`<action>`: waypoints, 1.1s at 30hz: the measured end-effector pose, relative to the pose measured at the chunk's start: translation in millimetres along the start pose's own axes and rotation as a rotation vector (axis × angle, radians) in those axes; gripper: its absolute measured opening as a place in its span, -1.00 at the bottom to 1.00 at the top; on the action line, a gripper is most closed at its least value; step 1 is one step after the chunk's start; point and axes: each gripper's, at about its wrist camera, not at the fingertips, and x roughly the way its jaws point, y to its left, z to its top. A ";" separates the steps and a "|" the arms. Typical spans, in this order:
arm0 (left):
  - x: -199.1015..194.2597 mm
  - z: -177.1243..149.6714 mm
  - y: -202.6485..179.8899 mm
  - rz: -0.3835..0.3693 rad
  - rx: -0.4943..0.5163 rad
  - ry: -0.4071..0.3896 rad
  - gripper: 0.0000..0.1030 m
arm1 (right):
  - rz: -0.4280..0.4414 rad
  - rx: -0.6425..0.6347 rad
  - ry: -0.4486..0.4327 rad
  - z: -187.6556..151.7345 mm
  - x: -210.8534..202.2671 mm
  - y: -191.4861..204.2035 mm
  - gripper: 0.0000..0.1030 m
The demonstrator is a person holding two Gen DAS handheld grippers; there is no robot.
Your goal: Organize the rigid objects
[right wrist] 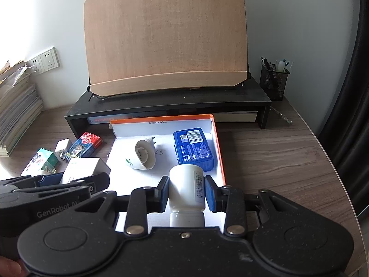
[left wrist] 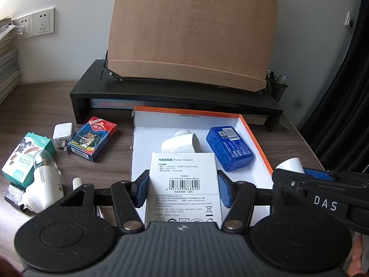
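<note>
My left gripper is shut on a white power adapter box and holds it over the near edge of the white tray with an orange rim. My right gripper is shut on a white bottle over the tray's near right part. In the tray lie a blue case and a white round plug device. The right gripper also shows in the left wrist view at the right edge.
Left of the tray on the wooden desk lie a card pack, a white charger, a green box and a white nightlight. A black riser with a wooden stand is behind. A pen holder stands at the right, stacked books at the left.
</note>
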 end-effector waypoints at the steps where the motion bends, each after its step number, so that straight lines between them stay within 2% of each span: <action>1: -0.2 0.0 0.1 -0.001 0.000 0.000 0.16 | 0.000 0.001 -0.002 -0.1 -0.8 -0.2 -0.22; 33: -6.5 -0.5 5.2 -0.003 0.021 -0.011 0.16 | 0.008 -0.004 0.000 -0.6 -1.1 9.3 -0.22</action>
